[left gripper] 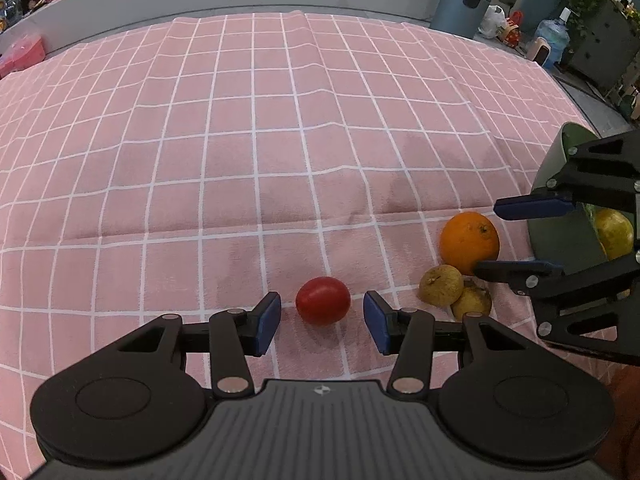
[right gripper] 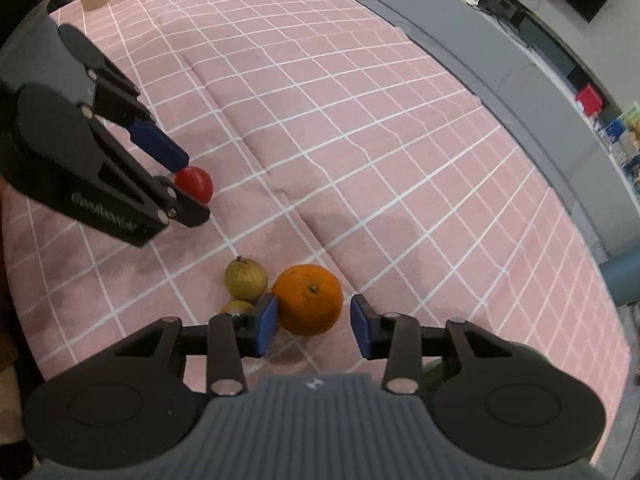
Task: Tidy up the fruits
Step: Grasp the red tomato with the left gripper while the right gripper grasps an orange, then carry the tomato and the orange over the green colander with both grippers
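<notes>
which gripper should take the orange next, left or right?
Right. The right gripper already has its open jaws on either side of the orange, pads not pressing. The left gripper is lined up on the red tomato instead, well aside from the orange.

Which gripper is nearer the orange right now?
Right. The right gripper has its jaws either side of the orange, not yet pressing it; the left gripper straddles the red fruit, off to one side.

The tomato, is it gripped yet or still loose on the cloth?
Loose: the tomato lies on the cloth, with gaps to both pads of the left hand-held gripper.
</notes>
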